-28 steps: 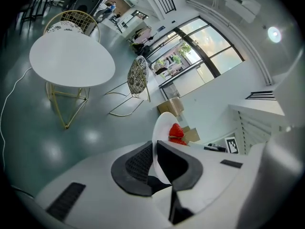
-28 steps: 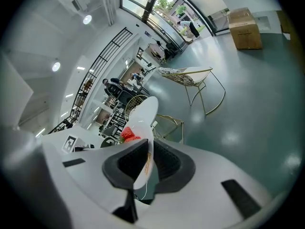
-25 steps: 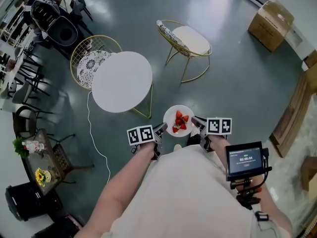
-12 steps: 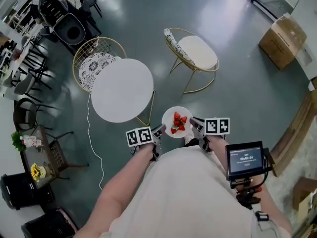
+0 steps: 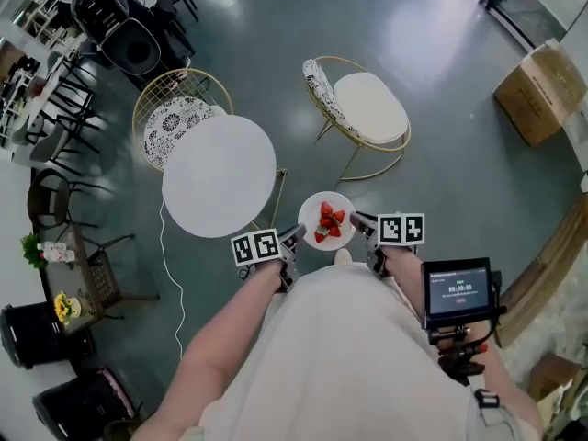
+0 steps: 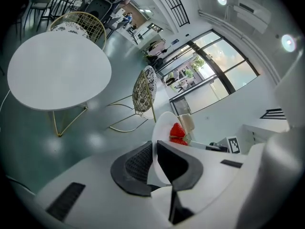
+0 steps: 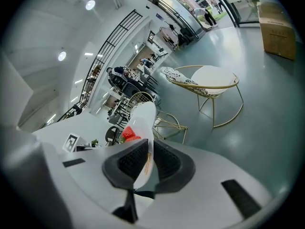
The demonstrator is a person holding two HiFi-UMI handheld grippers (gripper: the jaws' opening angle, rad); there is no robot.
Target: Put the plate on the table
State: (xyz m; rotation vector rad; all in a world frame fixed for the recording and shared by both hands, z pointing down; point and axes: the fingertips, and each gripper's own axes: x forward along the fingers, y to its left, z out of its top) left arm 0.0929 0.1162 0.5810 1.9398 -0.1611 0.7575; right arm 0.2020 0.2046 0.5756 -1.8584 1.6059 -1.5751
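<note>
A white plate (image 5: 326, 220) with several strawberries (image 5: 329, 222) hangs in the air in front of the person, held level between both grippers. My left gripper (image 5: 296, 239) is shut on its left rim (image 6: 157, 159); my right gripper (image 5: 358, 224) is shut on its right rim (image 7: 145, 151). The round white table (image 5: 219, 176) stands ahead and to the left of the plate, with nothing on its top (image 6: 57, 70). In each gripper view the plate shows edge-on between the dark pads, with the strawberries (image 6: 177, 131) (image 7: 129, 134) beyond.
A gold wire chair (image 5: 172, 108) stands behind the table and a second one with a white seat (image 5: 366, 107) to its right. A white cable (image 5: 170, 274) trails on the floor. A cardboard box (image 5: 544, 90) sits far right. Dark furniture and plants line the left.
The person has walked forward with the plate held between both grippers: the table and chairs have come closer and lower in the head view. Both grips are unchanged.
</note>
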